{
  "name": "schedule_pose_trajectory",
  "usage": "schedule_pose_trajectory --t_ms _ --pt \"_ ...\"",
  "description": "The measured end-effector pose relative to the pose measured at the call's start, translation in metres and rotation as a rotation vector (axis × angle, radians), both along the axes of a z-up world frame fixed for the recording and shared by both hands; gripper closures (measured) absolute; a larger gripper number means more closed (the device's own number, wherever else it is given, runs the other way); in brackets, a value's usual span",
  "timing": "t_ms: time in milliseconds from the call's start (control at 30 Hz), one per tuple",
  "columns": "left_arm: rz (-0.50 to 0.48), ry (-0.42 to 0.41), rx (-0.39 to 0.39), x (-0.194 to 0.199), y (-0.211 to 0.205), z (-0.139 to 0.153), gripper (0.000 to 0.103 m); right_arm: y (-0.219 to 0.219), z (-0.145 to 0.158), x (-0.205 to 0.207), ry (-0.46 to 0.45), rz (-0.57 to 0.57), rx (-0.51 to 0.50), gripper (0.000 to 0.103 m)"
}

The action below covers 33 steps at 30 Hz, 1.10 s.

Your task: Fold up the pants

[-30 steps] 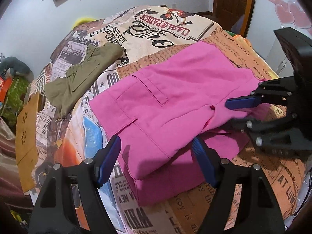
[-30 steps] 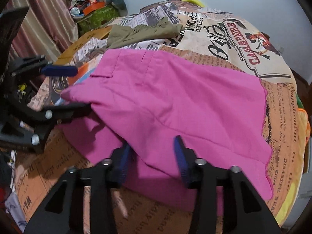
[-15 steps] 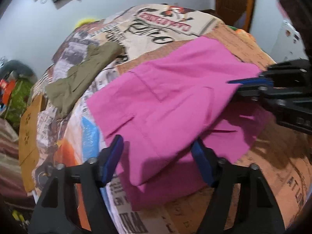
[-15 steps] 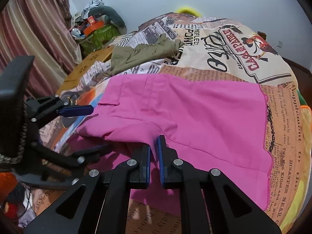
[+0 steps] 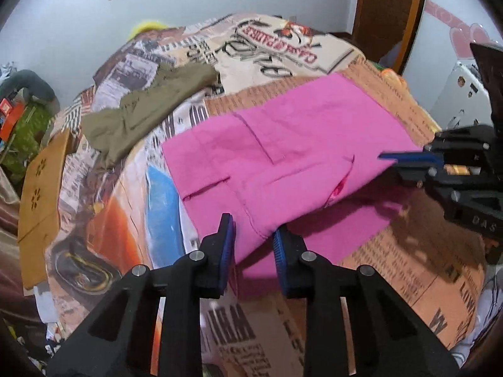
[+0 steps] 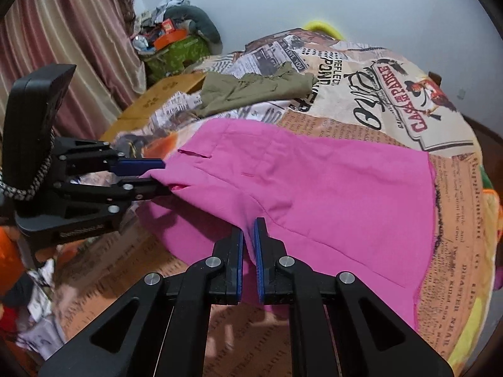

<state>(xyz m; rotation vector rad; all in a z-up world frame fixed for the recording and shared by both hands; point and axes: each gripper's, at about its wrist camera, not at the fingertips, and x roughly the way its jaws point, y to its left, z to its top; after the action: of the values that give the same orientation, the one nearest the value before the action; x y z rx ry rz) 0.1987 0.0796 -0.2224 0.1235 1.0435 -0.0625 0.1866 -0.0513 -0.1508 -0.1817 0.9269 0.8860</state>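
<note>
Pink cloth fills the ground just ahead of both tongs: the pink pants (image 6: 314,188) lie partly folded on the patchwork bedspread (image 6: 361,88), their upper layer lifted along the near edge over a lower layer flat on the bed.

From its own camera, the right gripper (image 6: 248,235) has its blue pads (image 6: 239,251) drawn almost together, with a thin fold of the near pant edge pinched between them. To its left the left gripper (image 6: 157,176) comes in sideways with the corner of that raised layer lying between its fingers.

In the left wrist view, the left gripper (image 5: 253,235) sits with its pads a moderate way apart, the hem corner of the upper layer lying in the gap; the pads do not look pressed onto the cloth. The right gripper (image 5: 399,163) enters from the right at the far end of that same edge, its blue pad (image 5: 408,157) on top of the fabric.

Farther off, beyond the pink pants and clear of them, a crumpled olive garment (image 5: 147,110) rests on the bedspread. Past it to the left stands a wooden board (image 5: 41,185), then the grey wall (image 6: 251,6).
</note>
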Motion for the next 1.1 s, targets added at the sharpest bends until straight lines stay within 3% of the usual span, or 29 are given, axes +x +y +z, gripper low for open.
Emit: schedule_pose_trajectory --t_ms 267,533,867,933,1000,1100 --pt "0.029 0.017 -0.019 -0.011 0.001 -0.011 0.078 -0.037 -0.027 0.007 -0.009 -0.103 -0.131 0.096" --pt "0.041 -0.001 -0.029 -0.019 0.003 -0.004 0.081 -0.099 -0.038 0.023 0.046 -0.27 -0.122 0.096" --pt "0.009 0.039 -0.004 -0.034 -0.002 -0.01 0.08 -0.125 -0.029 0.019 0.094 -0.346 -0.102 0.095" --pt "0.018 0.039 -0.011 -0.038 0.002 -0.006 0.079 -0.131 -0.026 0.022 0.102 -0.373 -0.094 0.091" --pt "0.035 0.029 -0.01 -0.041 0.008 0.0 0.078 -0.138 -0.021 0.024 0.1 -0.402 -0.076 0.077" --pt "0.08 0.008 -0.032 -0.043 0.021 0.011 0.078 -0.144 -0.013 0.024 0.073 -0.43 -0.049 0.071"
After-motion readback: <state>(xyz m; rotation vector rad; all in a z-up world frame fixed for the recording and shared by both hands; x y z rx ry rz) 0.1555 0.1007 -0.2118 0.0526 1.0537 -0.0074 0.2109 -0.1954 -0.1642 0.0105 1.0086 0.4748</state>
